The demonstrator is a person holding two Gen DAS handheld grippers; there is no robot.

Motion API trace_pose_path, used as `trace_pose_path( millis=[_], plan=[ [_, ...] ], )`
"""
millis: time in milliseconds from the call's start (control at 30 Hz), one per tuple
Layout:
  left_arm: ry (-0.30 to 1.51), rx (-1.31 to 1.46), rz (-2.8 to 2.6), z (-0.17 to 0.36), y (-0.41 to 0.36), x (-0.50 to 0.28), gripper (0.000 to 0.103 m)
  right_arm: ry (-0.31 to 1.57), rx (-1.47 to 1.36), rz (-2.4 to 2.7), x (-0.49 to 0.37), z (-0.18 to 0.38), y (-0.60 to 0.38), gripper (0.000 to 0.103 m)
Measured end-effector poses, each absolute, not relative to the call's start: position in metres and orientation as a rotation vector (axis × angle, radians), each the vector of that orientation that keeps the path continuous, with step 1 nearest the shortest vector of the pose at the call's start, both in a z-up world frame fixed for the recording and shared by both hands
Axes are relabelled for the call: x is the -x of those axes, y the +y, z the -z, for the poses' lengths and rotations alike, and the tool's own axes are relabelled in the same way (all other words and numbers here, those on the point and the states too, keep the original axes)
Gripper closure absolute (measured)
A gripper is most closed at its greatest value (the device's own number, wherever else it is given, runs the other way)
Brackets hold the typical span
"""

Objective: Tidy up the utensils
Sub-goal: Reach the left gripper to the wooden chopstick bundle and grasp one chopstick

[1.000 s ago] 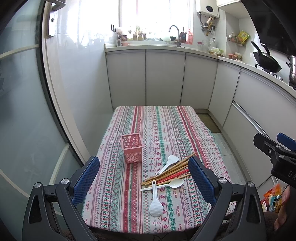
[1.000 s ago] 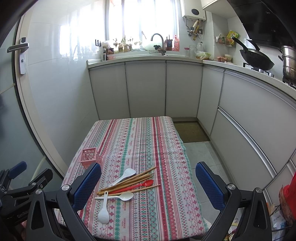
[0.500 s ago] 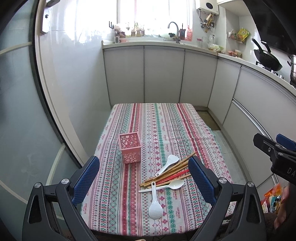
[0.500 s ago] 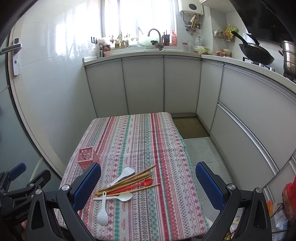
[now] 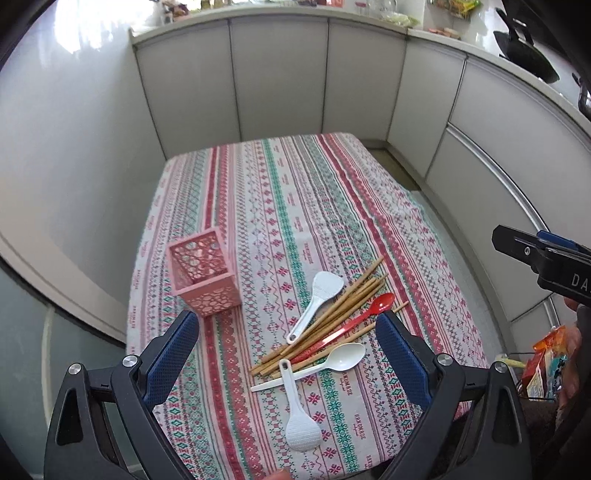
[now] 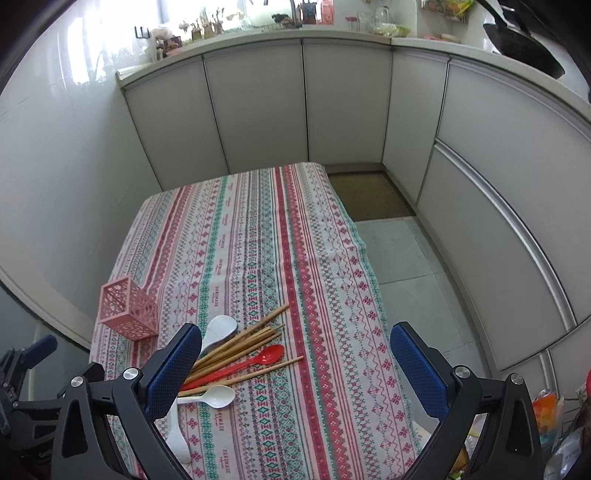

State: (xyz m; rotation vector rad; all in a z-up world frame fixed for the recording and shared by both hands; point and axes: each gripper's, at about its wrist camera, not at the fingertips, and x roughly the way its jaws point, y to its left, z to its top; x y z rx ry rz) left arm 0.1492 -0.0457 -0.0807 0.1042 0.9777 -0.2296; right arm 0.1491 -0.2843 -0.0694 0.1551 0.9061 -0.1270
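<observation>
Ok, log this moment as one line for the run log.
left gripper open, empty | right gripper open, empty | chopsticks and spoons loose on tablecloth | pink holder upright, apparently empty

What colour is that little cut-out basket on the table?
Pink, with a lacy circle cut-out pattern. The basket shows best in the left wrist view.

Cabinets: pale grey cabinet doors (image 6: 255, 110) run along the far wall and curve down the right side.
Counter: white countertop (image 6: 258, 35) crowded with bottles and jars.
Floor: grey floor tiles (image 6: 399, 254), brown mat (image 6: 365, 194).
Light: daylight glare, upper left.
</observation>
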Motion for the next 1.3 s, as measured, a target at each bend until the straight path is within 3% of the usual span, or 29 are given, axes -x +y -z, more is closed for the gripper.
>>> trace_pose_path(
  millis=[267,367,433,500,600,700,1300],
  plan=[
    [1.177,-0.128,0.316,0.152,-0.088,-0.222,0.008,1.105,-0.242,0.12,-0.19,0.137,-0.318,0.001],
    [1.215,-0.149,0.351,0.173,-0.107,-0.24,0.018,1.146,-0.285,0.093,-0.2,0.153,-0.328,0.004],
    [1.24,-0.161,0.371,0.188,-0.119,-0.253,0.024,1.177,-0.303,0.083,-0.208,0.165,-0.333,0.012],
    [1.254,-0.164,0.394,0.201,-0.128,-0.264,0.035,1.205,-0.322,0.094,-0.212,0.176,-0.341,0.014],
    [1.267,-0.181,0.425,0.218,-0.143,-0.276,0.048,1.236,-0.341,0.123,-0.219,0.188,-0.356,0.024],
    [1.274,-0.196,0.463,0.23,-0.156,-0.282,0.06,1.254,-0.347,0.162,-0.221,0.197,-0.371,0.024],
    [1.251,-0.286,0.472,0.259,-0.21,-0.303,0.092,1.304,-0.34,0.165,-0.22,0.217,-0.391,0.024]
  ],
)
